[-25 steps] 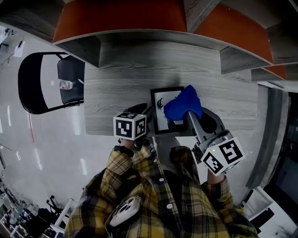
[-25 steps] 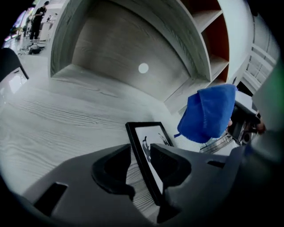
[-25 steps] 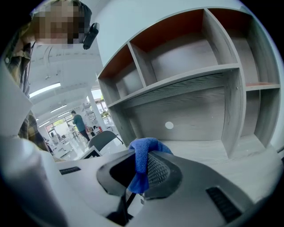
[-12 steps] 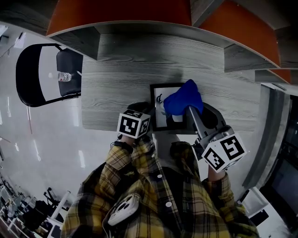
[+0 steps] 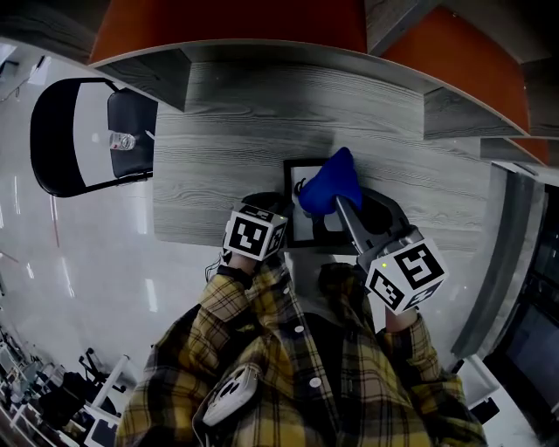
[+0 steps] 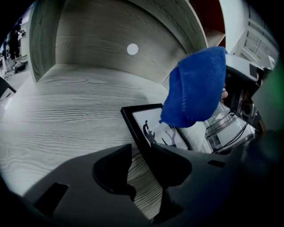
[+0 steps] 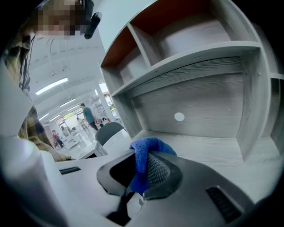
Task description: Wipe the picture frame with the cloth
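Note:
A black picture frame (image 5: 306,229) with a deer drawing lies flat on the grey wooden desk (image 5: 218,166). My right gripper (image 5: 343,208) is shut on a blue cloth (image 5: 330,183), which hangs over the frame's far part. In the right gripper view the cloth (image 7: 143,153) is pinched between the jaws of that gripper (image 7: 138,173). My left gripper (image 5: 279,223) stands open at the frame's near left corner. In the left gripper view the frame's left edge (image 6: 138,133) runs between its fingers (image 6: 113,170), and the cloth (image 6: 195,88) dangles above the glass.
A shelf unit with orange back panels (image 5: 227,26) rises behind the desk, its rear wall bearing a white round dot (image 6: 132,49). A black chair (image 5: 83,144) with a bottle (image 5: 122,140) on it stands to the left on the glossy floor.
The right gripper has carried the cloth a little leftward over the frame and lower. The left gripper has stayed at the frame's near left corner.

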